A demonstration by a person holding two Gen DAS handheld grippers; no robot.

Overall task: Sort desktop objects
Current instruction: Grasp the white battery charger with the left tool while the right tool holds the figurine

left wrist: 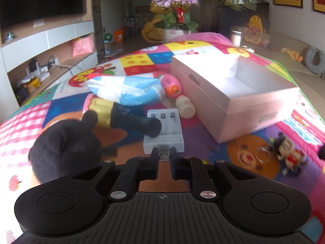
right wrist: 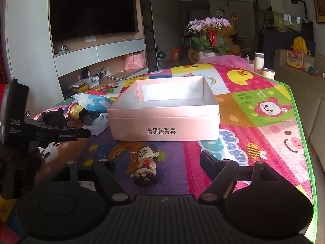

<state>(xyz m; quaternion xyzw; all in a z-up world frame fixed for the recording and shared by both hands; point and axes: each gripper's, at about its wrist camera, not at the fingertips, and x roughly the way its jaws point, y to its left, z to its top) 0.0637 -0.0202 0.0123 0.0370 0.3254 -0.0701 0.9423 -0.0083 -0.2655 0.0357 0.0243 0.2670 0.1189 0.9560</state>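
In the left wrist view my left gripper (left wrist: pixel 164 153) is shut on the USB plug at the near end of a white battery charger (left wrist: pixel 163 130), which lies on the colourful play mat (left wrist: pixel 203 134). An open pink box (left wrist: pixel 233 93) stands to the right of the charger. In the right wrist view my right gripper (right wrist: pixel 162 158) is open. A small figurine (right wrist: pixel 146 166) with a key ring lies on the mat between its fingers, and neither pad touches it. The pink box (right wrist: pixel 164 126) stands just beyond it, and the left gripper (right wrist: pixel 50 134) reaches in from the left towards the charger (right wrist: pixel 99 126).
A black plush toy (left wrist: pixel 61 148), a black and gold cylinder (left wrist: pixel 126 116) resting on the charger, a blue and white bag (left wrist: pixel 126 89), a pink toy (left wrist: pixel 171 83) and a cream bottle (left wrist: pixel 185 106) crowd the left side. The mat's green edge (right wrist: pixel 300 134) borders a sofa.
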